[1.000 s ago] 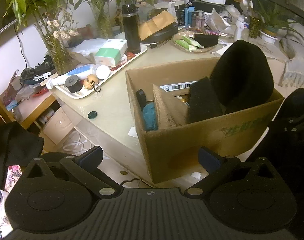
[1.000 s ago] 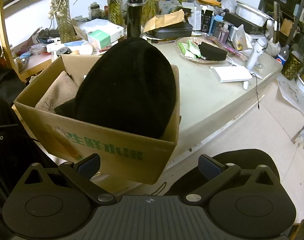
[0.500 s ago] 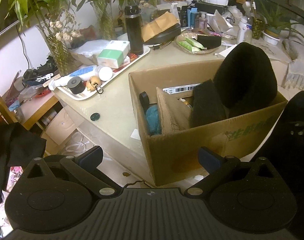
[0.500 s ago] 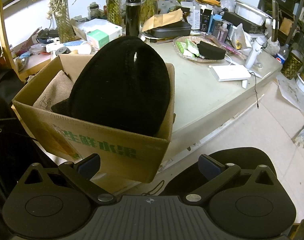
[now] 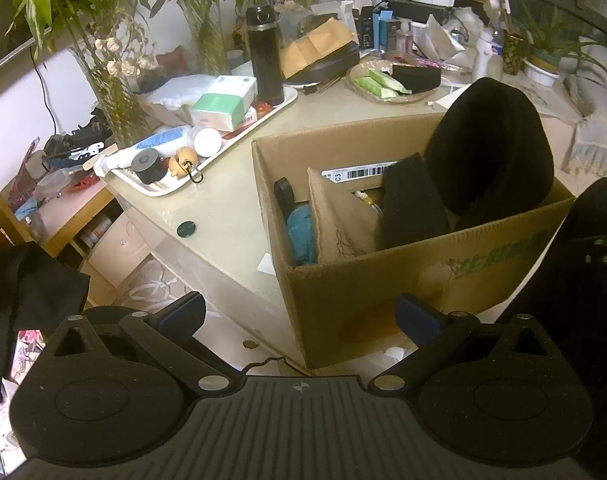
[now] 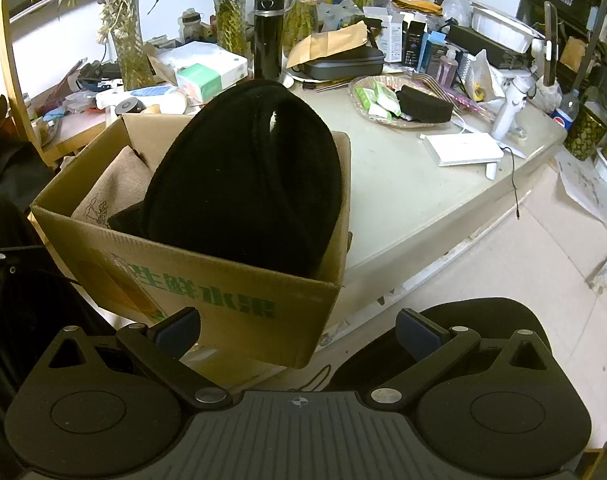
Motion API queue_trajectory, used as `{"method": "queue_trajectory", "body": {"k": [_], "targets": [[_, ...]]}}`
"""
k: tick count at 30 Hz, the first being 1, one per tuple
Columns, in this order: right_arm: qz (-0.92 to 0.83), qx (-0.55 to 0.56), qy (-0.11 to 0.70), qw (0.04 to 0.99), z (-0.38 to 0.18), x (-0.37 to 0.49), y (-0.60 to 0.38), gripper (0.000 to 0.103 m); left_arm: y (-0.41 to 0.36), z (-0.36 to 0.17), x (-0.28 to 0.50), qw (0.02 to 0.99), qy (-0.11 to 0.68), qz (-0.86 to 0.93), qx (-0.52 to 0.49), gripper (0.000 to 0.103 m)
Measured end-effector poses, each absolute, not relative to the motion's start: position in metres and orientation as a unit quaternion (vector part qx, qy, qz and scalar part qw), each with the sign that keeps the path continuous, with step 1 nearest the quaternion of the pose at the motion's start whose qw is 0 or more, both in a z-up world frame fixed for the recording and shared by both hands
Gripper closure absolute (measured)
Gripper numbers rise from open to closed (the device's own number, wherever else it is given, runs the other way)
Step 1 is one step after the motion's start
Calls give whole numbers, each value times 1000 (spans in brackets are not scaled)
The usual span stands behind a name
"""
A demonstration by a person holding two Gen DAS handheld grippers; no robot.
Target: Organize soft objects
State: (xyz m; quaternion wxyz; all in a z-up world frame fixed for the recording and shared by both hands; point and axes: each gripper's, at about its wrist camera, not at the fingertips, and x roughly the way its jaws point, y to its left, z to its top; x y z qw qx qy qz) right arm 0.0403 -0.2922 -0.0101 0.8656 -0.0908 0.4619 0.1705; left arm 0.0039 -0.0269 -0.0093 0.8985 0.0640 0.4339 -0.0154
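A cardboard box (image 5: 403, 276) (image 6: 207, 280) with green print sits at the table's near corner. A big black soft cushion (image 5: 491, 148) (image 6: 247, 184) stands upright in its right end, rising above the rim. Beside it in the box are a black foam block (image 5: 411, 204), a beige cloth piece (image 5: 335, 220) (image 6: 111, 188) and something teal (image 5: 301, 232). My left gripper (image 5: 299, 316) is open and empty, short of the box's near left corner. My right gripper (image 6: 297, 328) is open and empty, in front of the box's printed side.
A white tray (image 5: 239, 140) of bottles and boxes lies left of the box, with a black flask (image 5: 265, 60) (image 6: 268, 36) behind. A wicker dish (image 6: 399, 100) and a white flat device (image 6: 461, 148) lie to the right. Plant vases (image 5: 115, 92) line the back. Dark cloth (image 5: 27, 292) hangs at left.
Both grippers have drawn back a little from the box, staying open. The black cushion has settled slightly lower in the box.
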Motion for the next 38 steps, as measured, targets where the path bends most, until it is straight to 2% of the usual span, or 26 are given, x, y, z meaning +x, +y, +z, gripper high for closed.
{"method": "queue_trajectory", "body": {"k": [38], "targets": [[174, -94, 469, 861, -14, 43, -292, 0, -30, -12, 3, 896, 439, -35, 57, 0]]}}
